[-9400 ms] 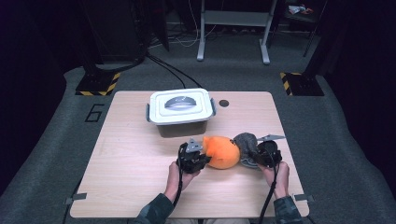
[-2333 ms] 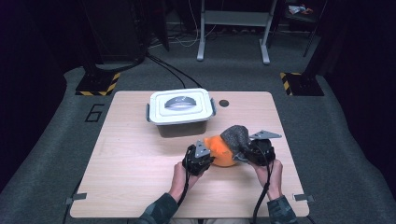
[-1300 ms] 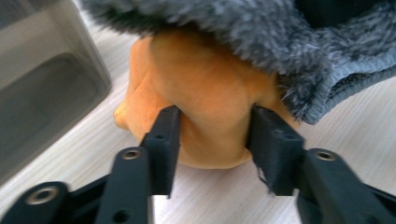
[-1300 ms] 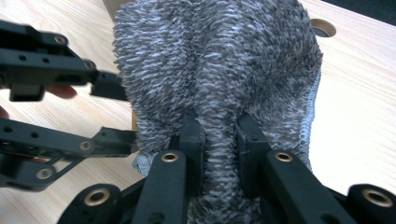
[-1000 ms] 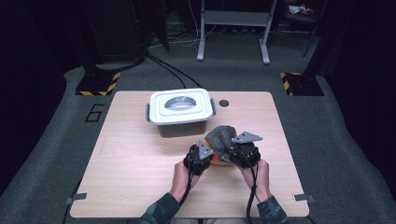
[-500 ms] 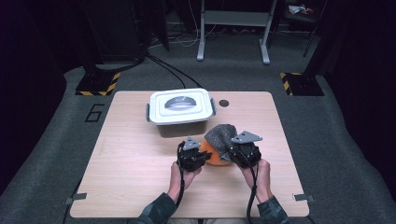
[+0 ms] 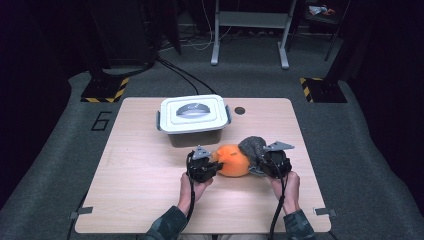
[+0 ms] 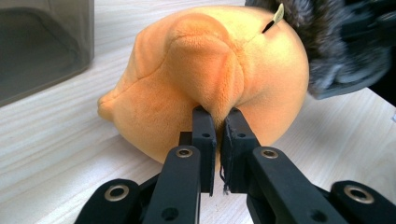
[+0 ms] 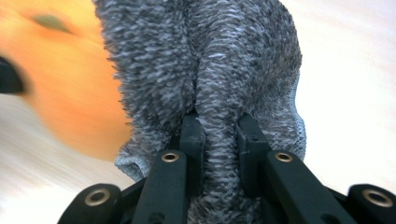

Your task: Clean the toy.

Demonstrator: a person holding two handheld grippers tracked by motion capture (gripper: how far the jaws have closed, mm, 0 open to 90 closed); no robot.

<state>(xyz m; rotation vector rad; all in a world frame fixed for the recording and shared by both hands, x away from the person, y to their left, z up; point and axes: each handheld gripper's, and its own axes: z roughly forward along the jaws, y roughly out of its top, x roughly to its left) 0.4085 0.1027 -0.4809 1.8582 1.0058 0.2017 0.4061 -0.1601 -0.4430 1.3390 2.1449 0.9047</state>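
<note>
Near the table's middle, just in front of the lidded container (image 7: 194, 119), the left gripper (image 7: 202, 167) pinches a fold of the orange plush (image 7: 232, 160), which lies directly to its right. Its grey fuzzy cover (image 7: 252, 147) caps the right end, clamped by the right gripper (image 7: 272, 162). The cover's open rim faces left along the plush's left-right axis. Since half a second ago, more orange shows.

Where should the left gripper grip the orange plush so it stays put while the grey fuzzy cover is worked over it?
On the soft fold at the near end of the orange plush, approached low along the table from the side opposite the grey fuzzy cover. The left gripper is pinching that pleat, probably the best hold, since the round body offers no other edge. The right gripper clamps a ridge of the cover.
</note>
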